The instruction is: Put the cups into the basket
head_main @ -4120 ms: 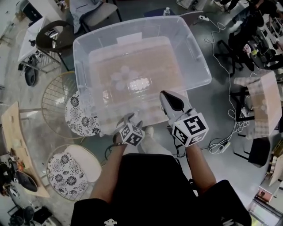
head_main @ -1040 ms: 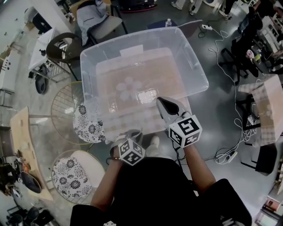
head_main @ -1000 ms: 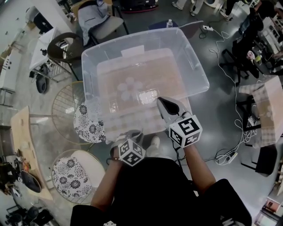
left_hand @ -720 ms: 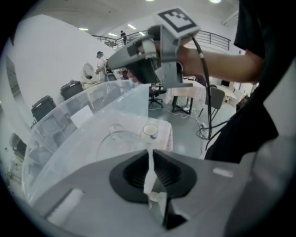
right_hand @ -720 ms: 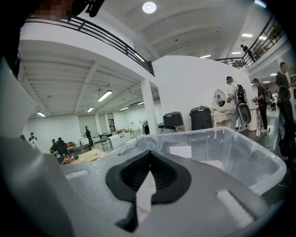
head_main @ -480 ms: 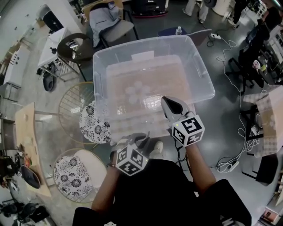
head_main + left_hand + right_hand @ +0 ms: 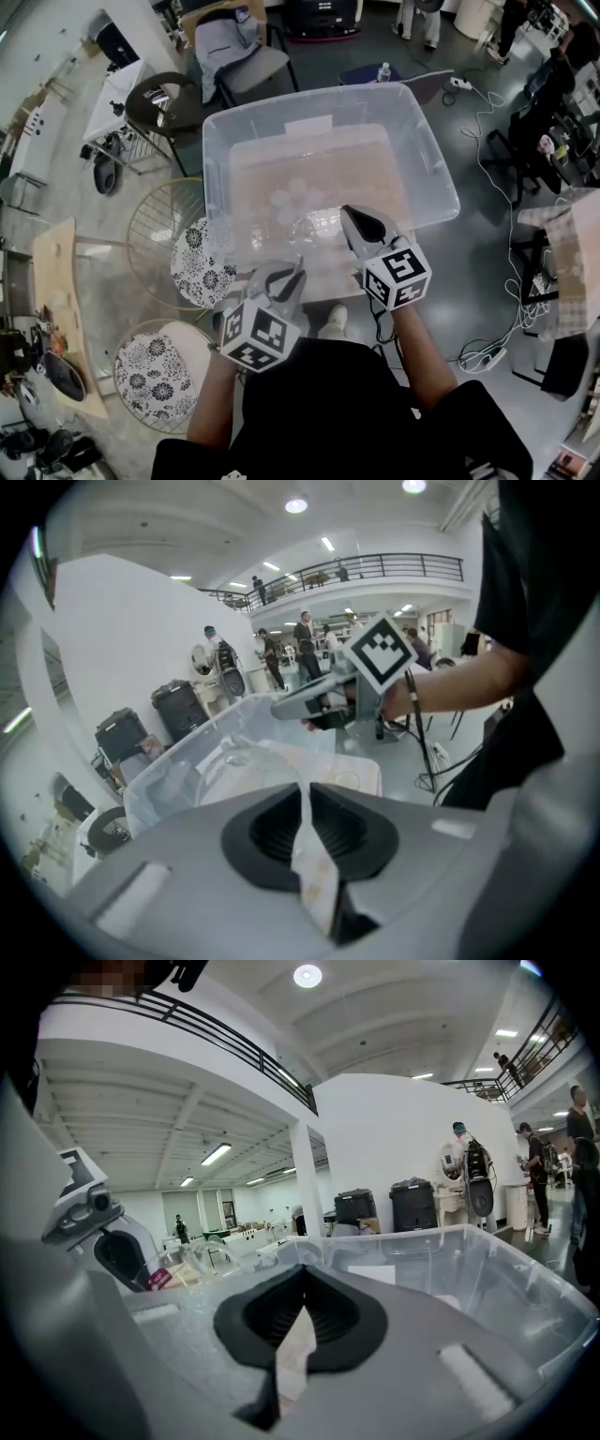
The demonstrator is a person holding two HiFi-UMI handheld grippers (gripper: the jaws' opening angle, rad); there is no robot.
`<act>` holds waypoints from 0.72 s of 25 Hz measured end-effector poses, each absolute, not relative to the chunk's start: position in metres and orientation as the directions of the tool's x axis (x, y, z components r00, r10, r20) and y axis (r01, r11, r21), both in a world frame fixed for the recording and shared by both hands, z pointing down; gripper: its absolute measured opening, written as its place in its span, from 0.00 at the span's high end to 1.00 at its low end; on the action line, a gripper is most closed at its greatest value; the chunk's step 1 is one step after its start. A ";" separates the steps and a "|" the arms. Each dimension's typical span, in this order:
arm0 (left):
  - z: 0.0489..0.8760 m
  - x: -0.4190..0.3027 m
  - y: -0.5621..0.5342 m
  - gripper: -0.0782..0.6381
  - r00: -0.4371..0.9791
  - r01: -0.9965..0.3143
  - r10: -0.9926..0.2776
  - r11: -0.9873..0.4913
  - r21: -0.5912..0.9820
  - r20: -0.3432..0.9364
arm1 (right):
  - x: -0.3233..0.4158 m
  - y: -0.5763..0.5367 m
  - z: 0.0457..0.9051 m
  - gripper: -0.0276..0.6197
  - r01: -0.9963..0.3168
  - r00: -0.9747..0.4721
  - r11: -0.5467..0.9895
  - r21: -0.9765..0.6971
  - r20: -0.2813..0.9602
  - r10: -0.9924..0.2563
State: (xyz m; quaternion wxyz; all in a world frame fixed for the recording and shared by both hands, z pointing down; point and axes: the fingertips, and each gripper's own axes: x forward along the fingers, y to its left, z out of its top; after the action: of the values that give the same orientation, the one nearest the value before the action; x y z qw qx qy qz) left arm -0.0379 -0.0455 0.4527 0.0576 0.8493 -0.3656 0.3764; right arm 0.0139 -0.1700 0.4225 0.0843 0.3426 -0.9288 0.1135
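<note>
A person in a black top stands over a large, clear plastic storage bin [image 7: 427, 159] that serves as the basket, set on a pale table [image 7: 323, 279], with a two-jaw gripper in each hand. Inside the bin, near the middle of its floor, a cluster of small transparent plastic cups [image 7: 295, 197] already lies together, hard to count because they are see-through. The left gripper [image 7: 286, 277] is held just outside the bin's near wall, angled downward, its jaws nearly together and, as far as its own view shows, pinching the thin wall of one more transparent plastic cup [image 7: 230, 754], which stands out beyond the jaw tips towards the bin. The right gripper [image 7: 352, 218] hovers over the bin's near edge, roughly level, with its jaws pressed together and nothing between them. By my judgement the job is well under way: some cups are in, this one is in the air and not yet over the rim, so it remains to be carried across and let go. Whether any further cups wait outside the bin cannot be told from here
</note>
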 end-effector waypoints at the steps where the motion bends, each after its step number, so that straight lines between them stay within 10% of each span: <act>1: 0.450 -0.041 -0.052 0.84 0.444 -0.665 -0.584 -0.723 -0.187 0.680 | 0.013 -0.171 0.423 0.95 -0.655 -0.751 0.740 -0.153 0.235 -0.617; 18: 0.490 -0.080 -0.182 0.84 0.432 -0.631 -0.498 -0.762 -0.142 0.752 | 0.003 -0.205 0.430 0.95 -0.706 -0.701 0.694 -0.141 0.275 -0.658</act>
State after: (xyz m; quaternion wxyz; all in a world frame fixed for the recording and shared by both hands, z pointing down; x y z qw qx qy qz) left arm -0.0799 -0.1820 0.4897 0.0806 0.8422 -0.3351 0.4146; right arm 0.0032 -0.2047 0.4299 0.1019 0.3729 -0.9146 0.1187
